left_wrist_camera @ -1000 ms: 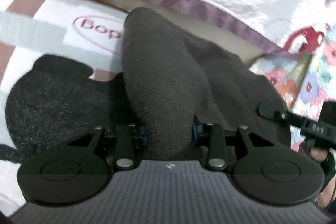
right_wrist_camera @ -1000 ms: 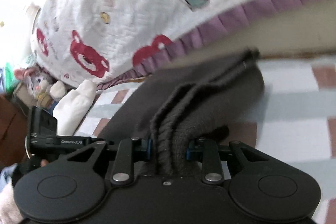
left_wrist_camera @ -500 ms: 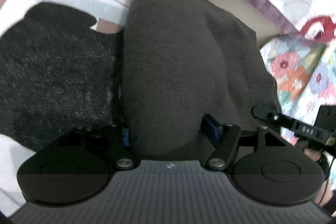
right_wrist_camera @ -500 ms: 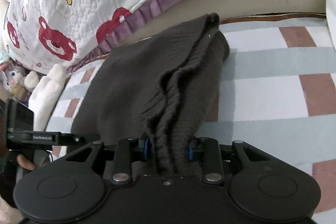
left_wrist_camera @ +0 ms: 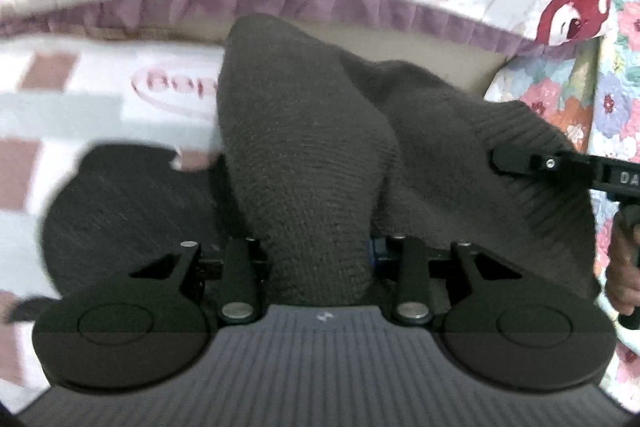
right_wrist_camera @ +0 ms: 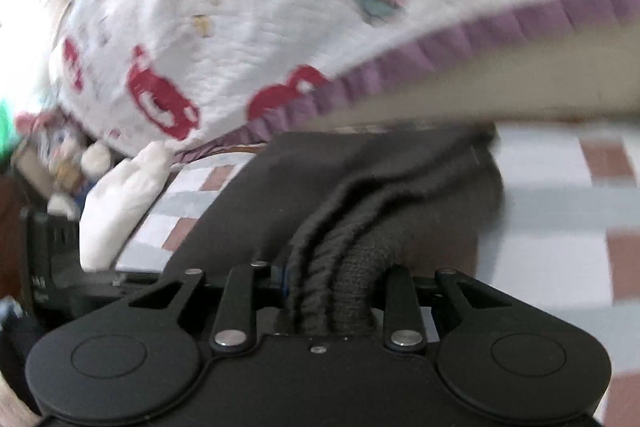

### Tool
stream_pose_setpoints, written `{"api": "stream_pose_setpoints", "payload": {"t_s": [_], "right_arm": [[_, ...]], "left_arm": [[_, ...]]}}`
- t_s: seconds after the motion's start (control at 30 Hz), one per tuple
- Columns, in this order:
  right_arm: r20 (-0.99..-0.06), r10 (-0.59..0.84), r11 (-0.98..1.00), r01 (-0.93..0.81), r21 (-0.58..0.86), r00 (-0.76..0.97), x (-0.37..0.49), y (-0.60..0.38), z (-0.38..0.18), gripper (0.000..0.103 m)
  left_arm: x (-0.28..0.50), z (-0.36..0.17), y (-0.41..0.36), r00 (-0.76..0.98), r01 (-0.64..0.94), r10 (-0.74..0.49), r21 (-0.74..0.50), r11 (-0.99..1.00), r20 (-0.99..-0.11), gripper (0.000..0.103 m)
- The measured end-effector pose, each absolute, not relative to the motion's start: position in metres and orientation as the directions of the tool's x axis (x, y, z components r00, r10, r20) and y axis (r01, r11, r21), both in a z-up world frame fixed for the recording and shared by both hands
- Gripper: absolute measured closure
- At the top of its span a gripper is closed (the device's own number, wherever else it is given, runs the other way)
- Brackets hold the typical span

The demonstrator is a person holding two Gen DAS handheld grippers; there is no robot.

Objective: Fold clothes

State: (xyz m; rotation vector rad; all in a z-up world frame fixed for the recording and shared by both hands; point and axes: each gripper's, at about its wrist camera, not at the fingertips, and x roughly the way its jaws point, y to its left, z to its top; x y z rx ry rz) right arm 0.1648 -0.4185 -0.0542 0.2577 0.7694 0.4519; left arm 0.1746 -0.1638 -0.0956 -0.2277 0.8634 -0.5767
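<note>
A dark grey-brown knit sweater (left_wrist_camera: 304,147) is bunched up over the checked bed sheet (left_wrist_camera: 80,107). My left gripper (left_wrist_camera: 318,251) has a thick fold of it packed between its jaws, which are closing and press the fabric. In the right wrist view, the same sweater (right_wrist_camera: 304,179) hangs in ribbed folds from my right gripper (right_wrist_camera: 334,275), whose jaws are also closing tight on the knit. The fabric hides both sets of fingertips. The right gripper's body (left_wrist_camera: 560,167) shows at the sweater's far side, held by a hand (left_wrist_camera: 624,267).
A black fuzzy garment (left_wrist_camera: 132,203) lies left of the sweater. A white quilt with red bears and a purple frill (left_wrist_camera: 360,7) hangs behind. Floral fabric (left_wrist_camera: 600,87) is at the right. A plush toy (right_wrist_camera: 64,155) and a white cloth (right_wrist_camera: 120,199) sit at the left.
Half a second ago both grippers were low over the sheet with jaws wider around the sweater. Both have since risen with the fabric, and their jaws have narrowed onto it.
</note>
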Motion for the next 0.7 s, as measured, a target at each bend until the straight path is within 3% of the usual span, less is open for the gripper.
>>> {"api": "stream_pose_setpoints", "payload": {"t_s": [0.33, 0.7], "right_arm": [[-0.499, 0.589, 0.808, -0.463, 0.364, 0.636, 0.136, -0.344, 0.003, 0.073], [-0.509, 0.7, 0.705, -0.6, 0.379, 0.5, 0.078, -0.218, 0.038, 0.073]], "left_arm": [[0.117, -0.023, -0.077, 0.643, 0.301, -0.4, -0.264, 0.916, -0.654, 0.07], [0.025, 0.015, 0.038, 0.686, 0.121, -0.183, -0.137, 0.983, -0.704, 0.07]]}}
